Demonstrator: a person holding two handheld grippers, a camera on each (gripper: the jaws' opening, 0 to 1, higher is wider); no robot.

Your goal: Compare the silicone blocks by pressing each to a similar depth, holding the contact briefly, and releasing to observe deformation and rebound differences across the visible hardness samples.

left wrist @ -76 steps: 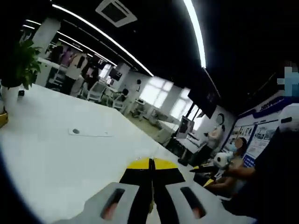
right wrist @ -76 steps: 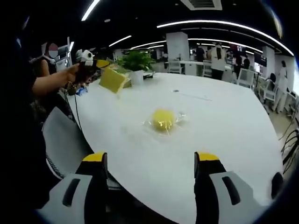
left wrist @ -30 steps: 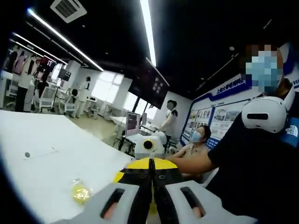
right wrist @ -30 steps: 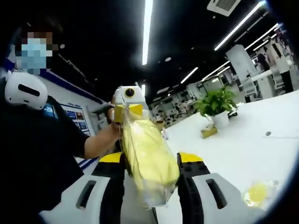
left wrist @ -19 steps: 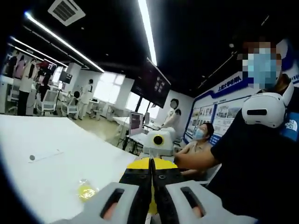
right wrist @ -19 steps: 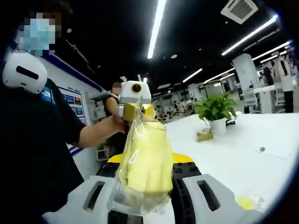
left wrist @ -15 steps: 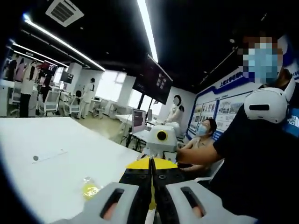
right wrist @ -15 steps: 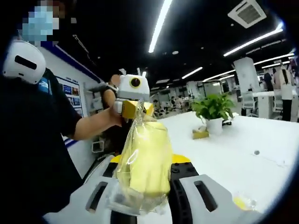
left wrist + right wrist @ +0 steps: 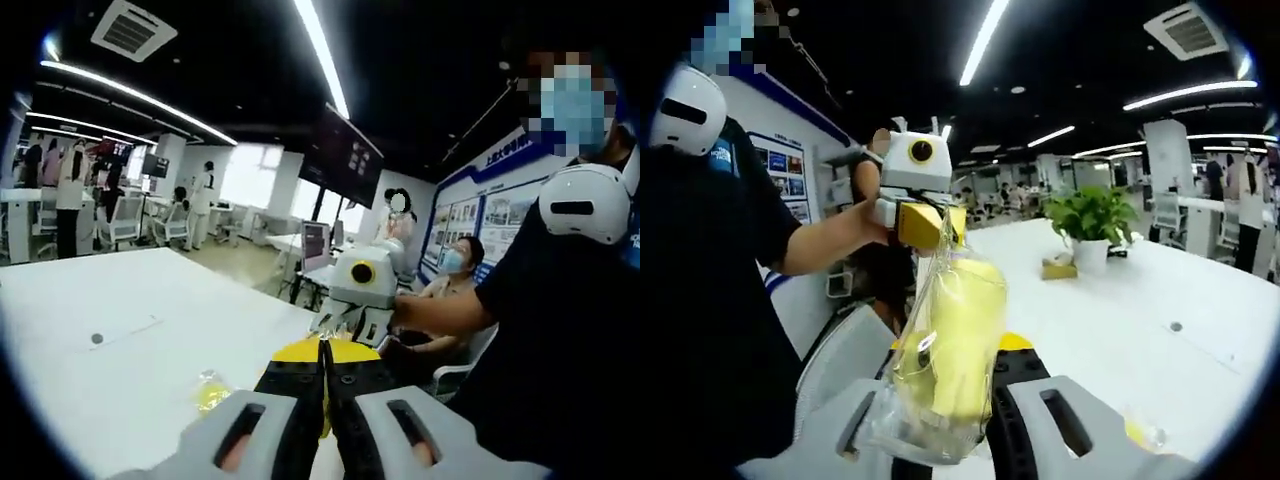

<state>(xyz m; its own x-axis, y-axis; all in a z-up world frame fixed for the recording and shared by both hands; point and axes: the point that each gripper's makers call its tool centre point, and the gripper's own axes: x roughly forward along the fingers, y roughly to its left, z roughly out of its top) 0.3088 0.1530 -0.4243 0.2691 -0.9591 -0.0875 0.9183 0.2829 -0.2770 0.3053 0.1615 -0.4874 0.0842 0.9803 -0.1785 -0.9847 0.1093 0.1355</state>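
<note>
The bagged yellow block was held in the air above the table, pinched at its top by the left gripper and squeezed lower down between the closed-in jaws of the right gripper, its long axis running between the two.

I see a large open office under a black ceiling crossed by long white strip lights, with a square air vent set in it. The broad white worktop runs toward bright windows. A dark wall screen hangs beside blue-and-white wall posters. A leafy green potted plant stands on the worktop, with white office chairs beyond.
</note>
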